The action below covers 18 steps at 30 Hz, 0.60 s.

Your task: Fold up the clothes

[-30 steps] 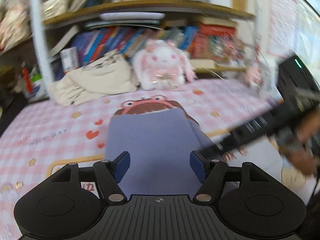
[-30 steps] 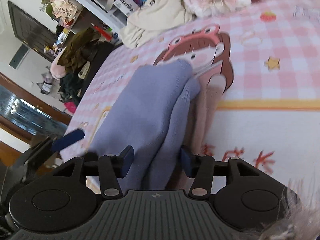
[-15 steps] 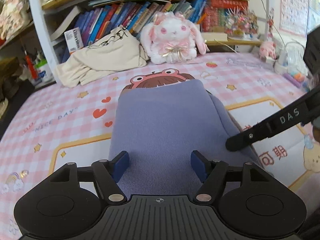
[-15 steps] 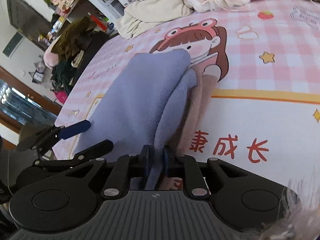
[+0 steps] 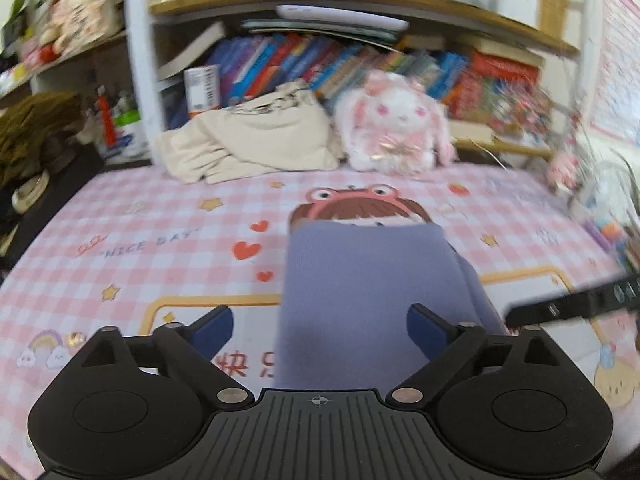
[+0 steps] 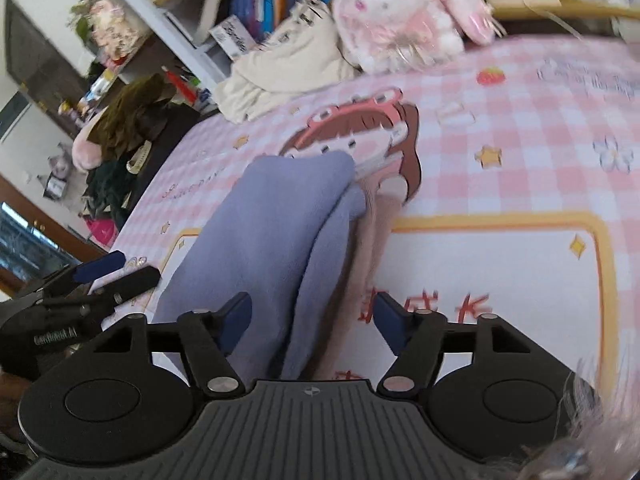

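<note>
On the bed (image 5: 132, 248), the folded garment (image 5: 368, 280) lies lengthwise in the middle, running from 6 o'clock toward 12 in the left wrist view. Its near end sits between the opening jaws of the left tool (image 5: 320, 330), neither pad touching it. Behind it at 12 o'clock the plush rabbit (image 5: 396, 128) sits against the bookshelf (image 5: 360, 0), with the heap of cloth (image 5: 256, 140) just beside it at 11. In the right wrist view the garment's right edge passes between the opening jaws of the right tool (image 6: 312, 320), and the left tool reaches in at 9 o'clock.
</note>
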{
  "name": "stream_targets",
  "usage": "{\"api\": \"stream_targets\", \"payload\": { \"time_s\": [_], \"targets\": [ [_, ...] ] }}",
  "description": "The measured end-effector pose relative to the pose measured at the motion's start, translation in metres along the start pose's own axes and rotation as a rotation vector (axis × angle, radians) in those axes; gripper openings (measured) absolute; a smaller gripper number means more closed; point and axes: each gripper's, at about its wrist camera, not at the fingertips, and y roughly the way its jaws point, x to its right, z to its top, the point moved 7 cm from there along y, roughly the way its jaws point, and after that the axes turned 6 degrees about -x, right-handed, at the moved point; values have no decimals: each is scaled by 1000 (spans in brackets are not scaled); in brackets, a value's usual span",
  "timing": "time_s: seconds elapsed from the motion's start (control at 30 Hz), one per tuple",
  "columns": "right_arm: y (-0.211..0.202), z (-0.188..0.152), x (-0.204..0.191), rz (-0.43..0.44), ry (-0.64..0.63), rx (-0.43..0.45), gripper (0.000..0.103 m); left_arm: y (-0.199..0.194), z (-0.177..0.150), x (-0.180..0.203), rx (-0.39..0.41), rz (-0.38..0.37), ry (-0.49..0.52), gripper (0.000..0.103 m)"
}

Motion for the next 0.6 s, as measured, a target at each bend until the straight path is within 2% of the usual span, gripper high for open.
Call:
{"api": "stream_targets", "payload": {
  "time_s": [0.07, 0.13, 0.6],
  "targets": [
    [6, -4, 1, -9, 28, -24, 66, 9, -1, -13, -37, 14, -51, 96],
    [9, -6, 1, -21, 52, -36, 66, 18, -6, -22, -88, -8, -83, 96],
    [29, -27, -4, -60, 272, -64, 67, 61, -23, -47, -296, -329, -214, 95]
  ]
}}
